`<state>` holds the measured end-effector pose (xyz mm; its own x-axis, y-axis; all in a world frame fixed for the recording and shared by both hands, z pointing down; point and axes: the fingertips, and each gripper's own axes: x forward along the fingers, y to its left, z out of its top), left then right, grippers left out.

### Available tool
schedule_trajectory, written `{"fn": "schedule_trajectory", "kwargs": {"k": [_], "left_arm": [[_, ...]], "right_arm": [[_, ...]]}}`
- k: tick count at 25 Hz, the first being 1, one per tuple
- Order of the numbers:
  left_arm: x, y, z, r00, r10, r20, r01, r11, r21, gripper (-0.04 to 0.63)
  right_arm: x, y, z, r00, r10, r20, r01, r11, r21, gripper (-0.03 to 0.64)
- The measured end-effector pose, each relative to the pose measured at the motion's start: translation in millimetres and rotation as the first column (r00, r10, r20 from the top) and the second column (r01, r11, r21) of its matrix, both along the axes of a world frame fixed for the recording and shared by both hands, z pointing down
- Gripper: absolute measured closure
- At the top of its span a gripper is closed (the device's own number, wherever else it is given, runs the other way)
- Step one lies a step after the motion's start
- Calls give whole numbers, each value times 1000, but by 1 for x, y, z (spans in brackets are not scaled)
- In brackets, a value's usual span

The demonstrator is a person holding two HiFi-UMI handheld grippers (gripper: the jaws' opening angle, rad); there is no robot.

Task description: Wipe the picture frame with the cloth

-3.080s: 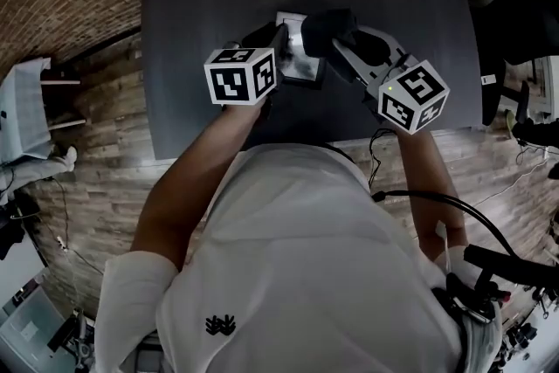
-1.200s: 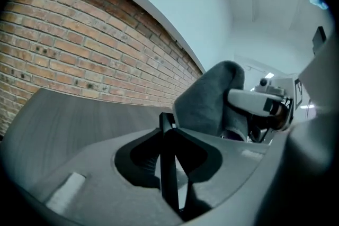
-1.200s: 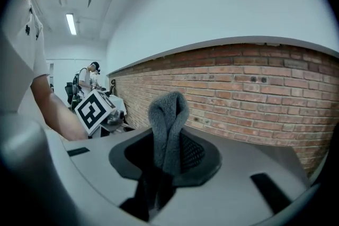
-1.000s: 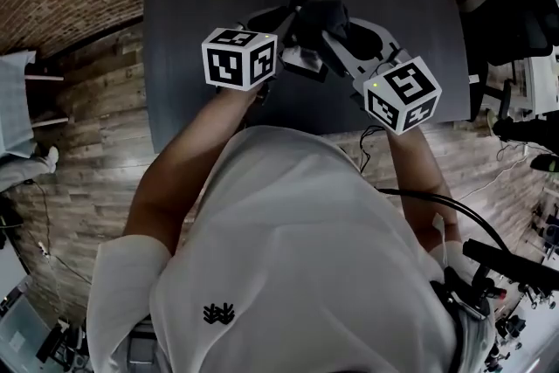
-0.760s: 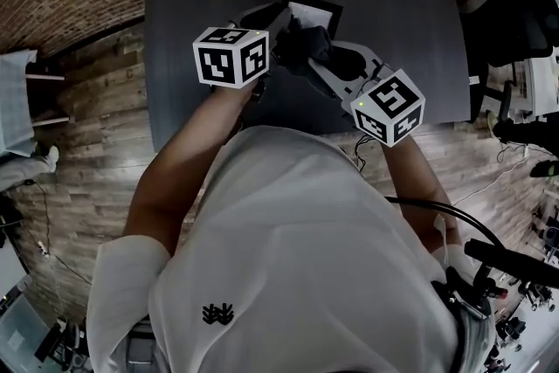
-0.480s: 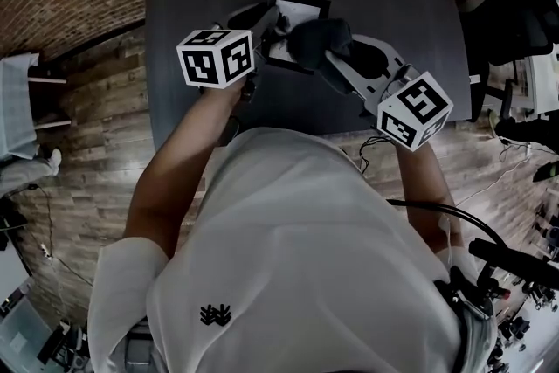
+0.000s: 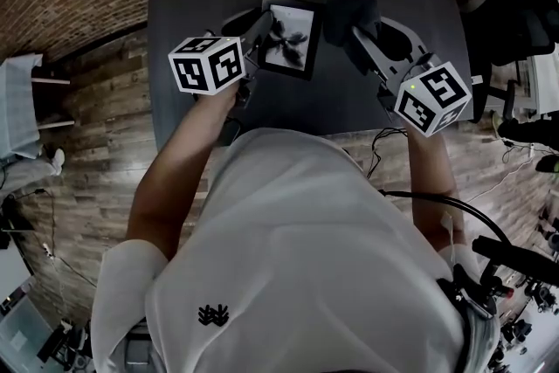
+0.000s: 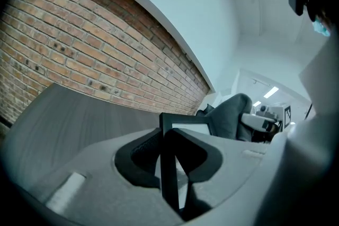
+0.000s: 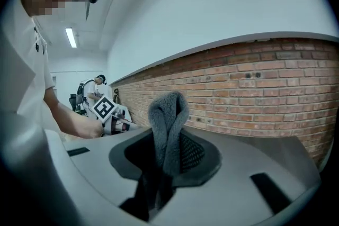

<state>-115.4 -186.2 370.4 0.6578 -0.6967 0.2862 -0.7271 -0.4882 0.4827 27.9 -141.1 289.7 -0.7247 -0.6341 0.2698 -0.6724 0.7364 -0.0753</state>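
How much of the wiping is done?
Done: the left hand-held gripper is clamped on the frame's edge, and the right hand-held gripper pinches the cloth. In hand: the cloth sits off the frame's right side, not touching it. Left: wiping its front. I can't tell how clean it is.

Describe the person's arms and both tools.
The left tool and right tool are pale grey shells with dark-lined jaws, each carrying a white cube printed with black square markers. The person wears a white short-sleeved shirt with a small black logo. A black cable trails behind the right tool.
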Motion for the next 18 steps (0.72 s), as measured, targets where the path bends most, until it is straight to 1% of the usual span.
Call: {"fn": "schedule_trajectory", "kwargs": {"k": [5,11,14,18], "left_arm": [[-7,-2,-1,1000,-19,-20,19,1000,-2,518],[-7,-4,-5,998,-26,-50,26,1000,9,518],[-7,-2,-9,997,6,-74,-3,1000,28,518],[2,3,-16,990,94,-105,-88,994,66,518]], "right_arm": [[-21,26,32,997,-80,-11,79,994,-78,512],[-35,60,73,984,-176,-41,166,970,-180,512],[-29,58,76,985,-165,-58,152,972,-179,512],[-4,30,49,995,-99,-11,96,986,-138,512]]}}
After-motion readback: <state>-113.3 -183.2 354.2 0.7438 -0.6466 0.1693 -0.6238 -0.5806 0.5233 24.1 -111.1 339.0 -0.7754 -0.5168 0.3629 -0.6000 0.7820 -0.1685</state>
